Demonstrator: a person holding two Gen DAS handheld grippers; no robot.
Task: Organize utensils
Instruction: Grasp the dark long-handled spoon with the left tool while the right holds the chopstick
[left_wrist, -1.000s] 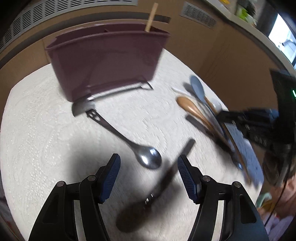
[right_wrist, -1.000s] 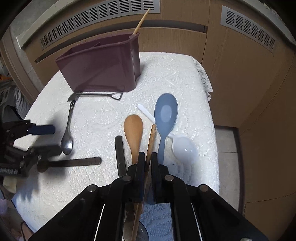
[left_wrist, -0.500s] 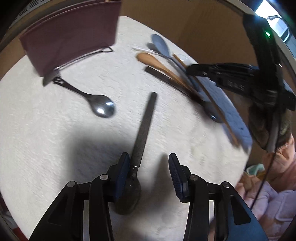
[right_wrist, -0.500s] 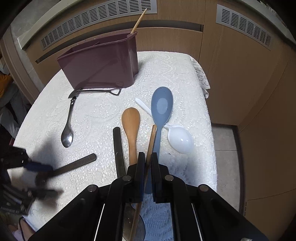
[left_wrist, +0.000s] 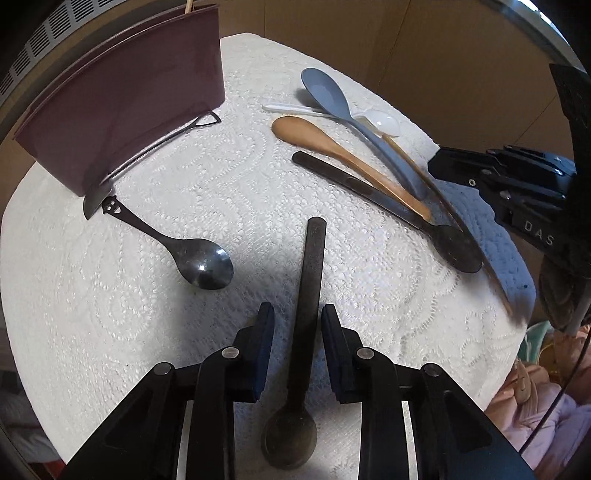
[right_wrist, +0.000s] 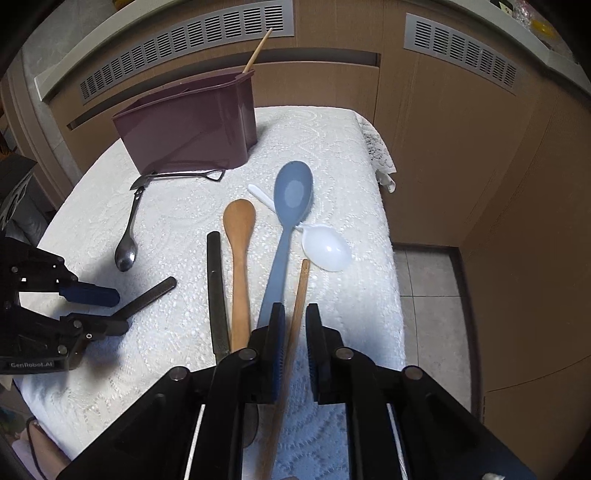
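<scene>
A dark flat-handled spoon (left_wrist: 312, 266) lies on the white lace cloth (left_wrist: 221, 177). My left gripper (left_wrist: 297, 325) straddles its handle; the jaws are closing, and a gap still shows beside the left pad. In the right wrist view a wooden chopstick (right_wrist: 301, 288) lies between the fingers of my right gripper (right_wrist: 295, 321), whose jaws are opening, with a gap at the right pad. The maroon utensil holder (right_wrist: 192, 125) stands at the back with one chopstick (right_wrist: 258, 50) in it.
A steel spoon (left_wrist: 199, 258) and a shovel-shaped utensil (right_wrist: 184, 175) lie near the holder. A second dark spoon (right_wrist: 216, 288), a wooden spoon (right_wrist: 239, 236), a blue paddle (right_wrist: 291, 199) and a white spoon (right_wrist: 325, 251) lie side by side. Wooden cabinets (right_wrist: 461, 147) ring the table.
My left gripper slid over the dark spoon until its handle lay between the fingers, and the jaws narrowed a lot. My right gripper's jaws parted slightly off the chopstick.
</scene>
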